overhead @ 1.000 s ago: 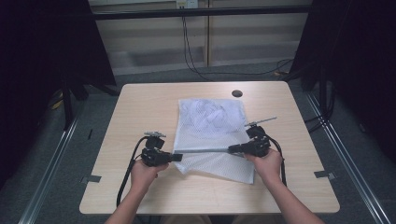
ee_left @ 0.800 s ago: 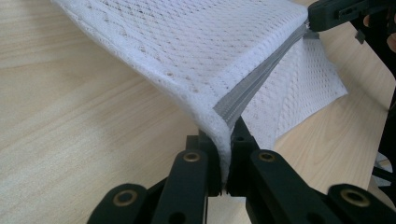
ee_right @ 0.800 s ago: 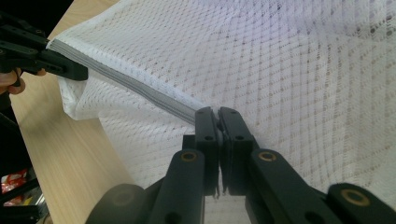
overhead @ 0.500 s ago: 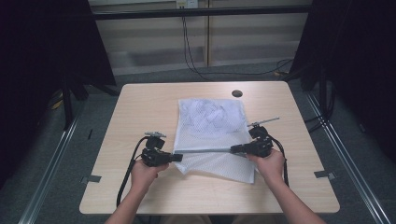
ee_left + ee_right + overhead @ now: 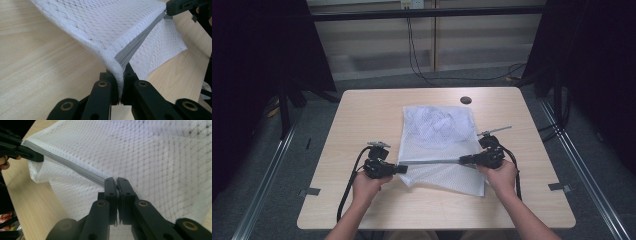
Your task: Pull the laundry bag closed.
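High view: my left gripper and right gripper jaws clamp the mesh bag zipper, which is stretched taut left-right between them.

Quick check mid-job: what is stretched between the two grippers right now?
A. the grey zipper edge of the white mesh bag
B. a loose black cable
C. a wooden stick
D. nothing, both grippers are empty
A: the left gripper and right gripper are each shut on one end of the grey zipper edge of the white mesh bag, which runs taut between them above the table.
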